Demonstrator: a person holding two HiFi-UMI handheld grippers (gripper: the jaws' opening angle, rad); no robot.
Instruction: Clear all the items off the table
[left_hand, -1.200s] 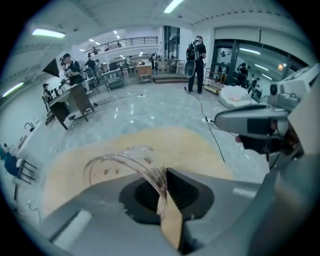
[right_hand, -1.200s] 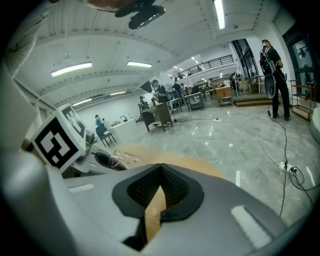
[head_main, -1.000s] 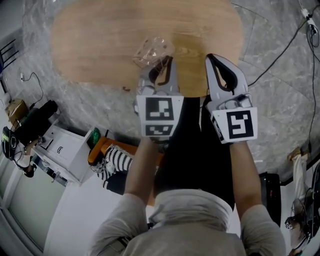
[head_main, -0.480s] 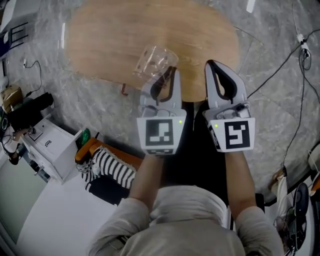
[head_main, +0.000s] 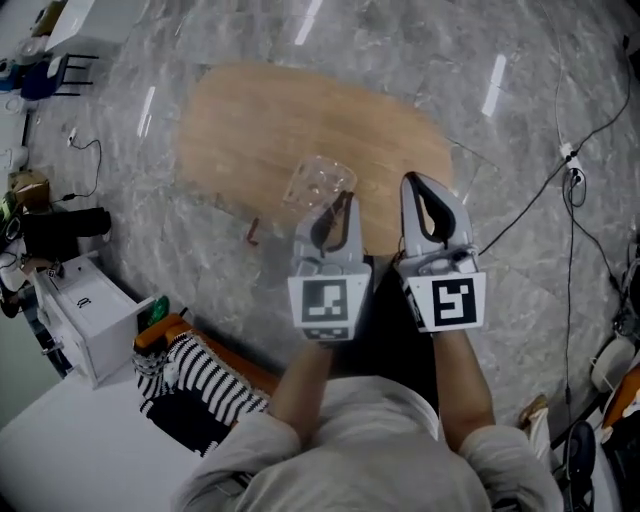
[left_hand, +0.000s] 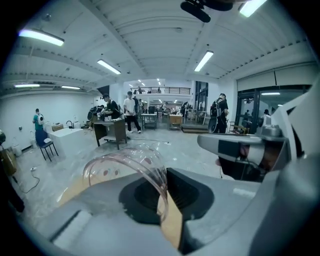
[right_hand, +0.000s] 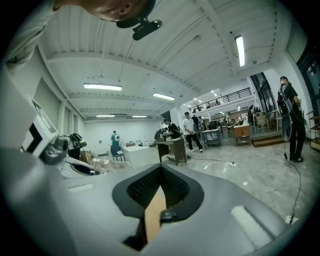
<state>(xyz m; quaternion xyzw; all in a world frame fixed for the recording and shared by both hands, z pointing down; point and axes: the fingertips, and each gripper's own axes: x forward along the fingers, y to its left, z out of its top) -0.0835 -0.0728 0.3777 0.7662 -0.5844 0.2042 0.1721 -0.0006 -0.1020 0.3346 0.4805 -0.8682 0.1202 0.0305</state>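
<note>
**Desk:** What did the head view give you?

**Me:** I saw the left tool (head_main: 335, 205) closed on the edge of a clear cup (head_main: 318, 185), which hung over the near side of the wooden counter (head_main: 260, 130). The right tool (head_main: 428, 195) sat just beside it over the counter's near edge, carrying nothing. I spotted no other item on the wood.

**Desk:** And the left gripper view?

**Me:** There the left tool (left_hand: 162, 199) had its jaws pinched almost together on the thin wall of the cup (left_hand: 145, 161). The rim arched up over the left jaw. A sliver of counter (left_hand: 171, 222) showed through the slit below.

**Desk:** The right gripper view?

**Me:** The jaws of the right tool (right_hand: 157, 200) stood nearly together with only a narrow slit between them. Through it I saw just a strip of counter (right_hand: 154, 216) and no object.

**Desk:** Which step was that, then?

**Me:** I judged it the carry-off. The cup was gripped and looked to be the last thing to clear. From overhead I couldn't say for sure whether it was off the surface.

**Desk:** What did the next move call for?

**Me:** It called for taking the cup out past the counter's edge to a drop place. No view showed one, so I would have had to find it first. With a pinch on a thin, soft wall, I reckoned it needed a steady hand and no jerks.
</note>
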